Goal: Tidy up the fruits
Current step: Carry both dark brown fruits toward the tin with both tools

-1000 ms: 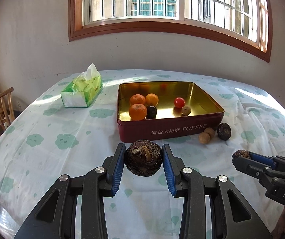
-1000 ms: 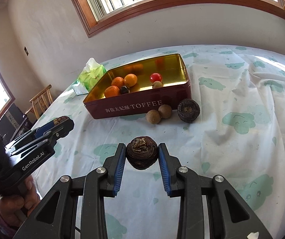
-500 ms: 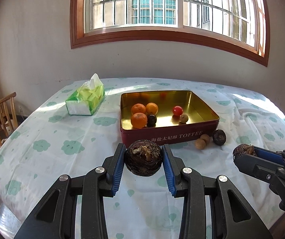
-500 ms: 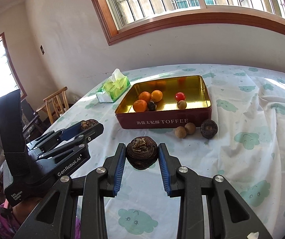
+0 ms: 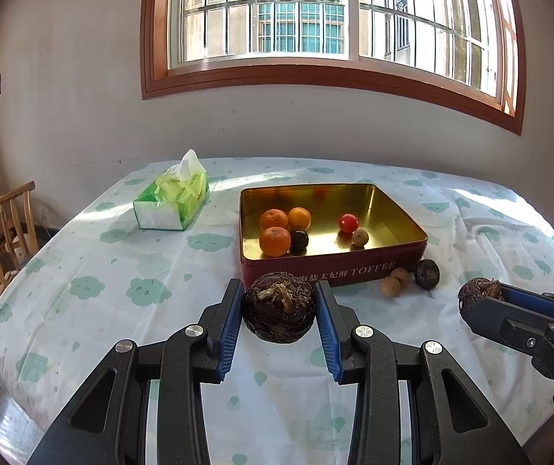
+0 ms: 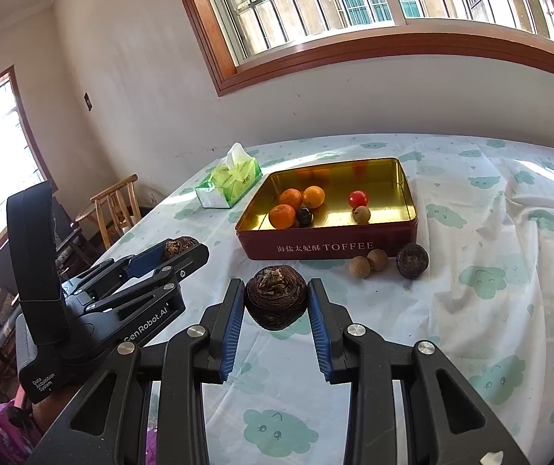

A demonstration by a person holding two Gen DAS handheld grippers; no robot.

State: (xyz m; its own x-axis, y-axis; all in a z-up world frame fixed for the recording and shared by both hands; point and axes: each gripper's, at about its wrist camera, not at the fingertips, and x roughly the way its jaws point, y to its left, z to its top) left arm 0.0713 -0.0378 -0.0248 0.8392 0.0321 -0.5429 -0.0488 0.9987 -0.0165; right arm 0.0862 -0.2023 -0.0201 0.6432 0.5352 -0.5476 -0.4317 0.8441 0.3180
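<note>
My left gripper [image 5: 279,310] is shut on a dark brown water chestnut [image 5: 279,307], held above the tablecloth in front of the red toffee tin [image 5: 374,267]. My right gripper [image 6: 276,304] is shut on a second water chestnut [image 6: 276,302]. Each gripper shows in the other's view, the right gripper [image 5: 478,296] at the right and the left gripper [image 6: 180,248] at the left. Inside the tin lie three oranges [image 5: 275,241], a dark fruit [image 5: 299,239], a red tomato [image 5: 348,223] and a longan [image 5: 360,237]. Two longans [image 5: 393,282] and a third water chestnut [image 5: 427,273] rest on the cloth by the tin's front right corner.
A green tissue pack [image 5: 174,203] stands left of the tin. A wooden chair [image 5: 7,228] is beyond the table's left edge. The cloth-covered table [image 5: 122,271] ends near the bottom of both views, and a wall with a window rises behind it.
Both grippers have risen and pulled back from the tin, so the table looks farther and more of the window shows. Each keeps its water chestnut.
</note>
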